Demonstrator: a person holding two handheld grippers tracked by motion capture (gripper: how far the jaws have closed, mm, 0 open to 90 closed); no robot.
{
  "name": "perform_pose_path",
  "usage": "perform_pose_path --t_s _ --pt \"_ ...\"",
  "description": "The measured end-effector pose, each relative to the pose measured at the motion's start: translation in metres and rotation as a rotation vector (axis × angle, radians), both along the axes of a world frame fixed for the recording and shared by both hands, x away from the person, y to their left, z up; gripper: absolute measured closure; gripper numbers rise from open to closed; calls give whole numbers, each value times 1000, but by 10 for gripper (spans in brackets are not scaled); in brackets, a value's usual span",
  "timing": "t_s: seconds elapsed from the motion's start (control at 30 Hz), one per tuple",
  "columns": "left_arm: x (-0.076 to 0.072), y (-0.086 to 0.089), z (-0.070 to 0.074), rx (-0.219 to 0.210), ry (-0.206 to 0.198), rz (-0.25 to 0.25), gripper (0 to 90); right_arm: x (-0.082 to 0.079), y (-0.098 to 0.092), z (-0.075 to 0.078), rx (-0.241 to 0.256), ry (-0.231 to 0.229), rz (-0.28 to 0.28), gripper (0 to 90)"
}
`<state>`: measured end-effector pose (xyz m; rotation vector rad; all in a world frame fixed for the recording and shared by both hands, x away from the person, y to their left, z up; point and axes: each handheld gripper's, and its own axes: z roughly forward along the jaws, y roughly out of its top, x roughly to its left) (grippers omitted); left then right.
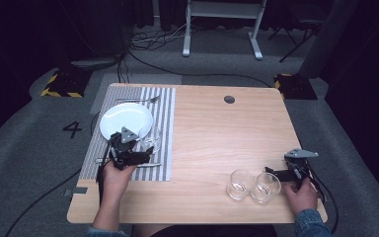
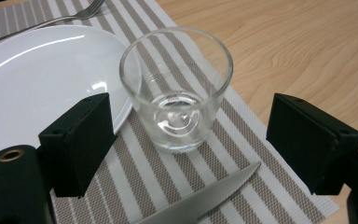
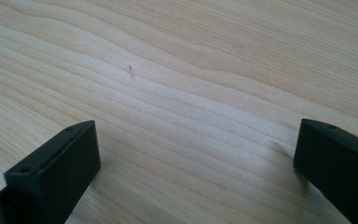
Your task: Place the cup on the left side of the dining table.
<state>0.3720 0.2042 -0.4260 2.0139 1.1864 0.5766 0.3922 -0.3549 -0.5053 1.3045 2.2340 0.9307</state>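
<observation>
- We see the left gripper (image 2: 186, 154) low over the striped placemat (image 2: 242, 154), its jaws spread wide with a clear drinking glass (image 2: 177, 88) standing upright just ahead of them, between the two but touching neither
- That glass rests on the placemat just beside the white plate (image 2: 37, 70), its rim overlapping the plate's edge from this angle; it holds nothing we can make out
- A serrated knife (image 2: 205, 196) lies on the placemat below the glass, its tip pointing toward the right jaw, and a fork (image 2: 70, 16) lies beyond the plate
- The plate looks bare
- In the high view the right gripper (image 1: 284, 174) sits near the front right corner of the wooden table (image 1: 217, 133), jaws wide apart over bare wood and holding nothing
- Two more clear glasses stand side by side just left of it: the nearer glass (image 1: 266, 186) close to the jaws, the farther glass (image 1: 240, 184) touching or almost touching its neighbour; both look empty
</observation>
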Motion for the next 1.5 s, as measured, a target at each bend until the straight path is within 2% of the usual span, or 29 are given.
perform_pose_path --t_s 0.27,0.43,0.57,0.73,0.8,1.23,1.4,1.5 --pt "-25 17 -2 -9 6 10 151 0 0 0 0 0 0 6" --pt "-40 29 -5 -28 22 19 150 0 0 0 0 0 0 6" --pt "-51 37 -7 -17 33 15 151 0 0 0 0 0 0 6" --pt "-62 46 -11 -29 48 22 151 0 0 0 0 0 0 6" --pt "-66 49 -13 -38 60 22 150 0 0 0 0 0 0 6" --pt "-87 64 -26 -20 143 38 151 0 0 0 0 0 0 6" --pt "-91 69 -36 -18 193 40 151 0 0 0 0 0 0 6" --pt "-91 71 -42 -4 208 44 152 0 0 0 0 0 1 6"
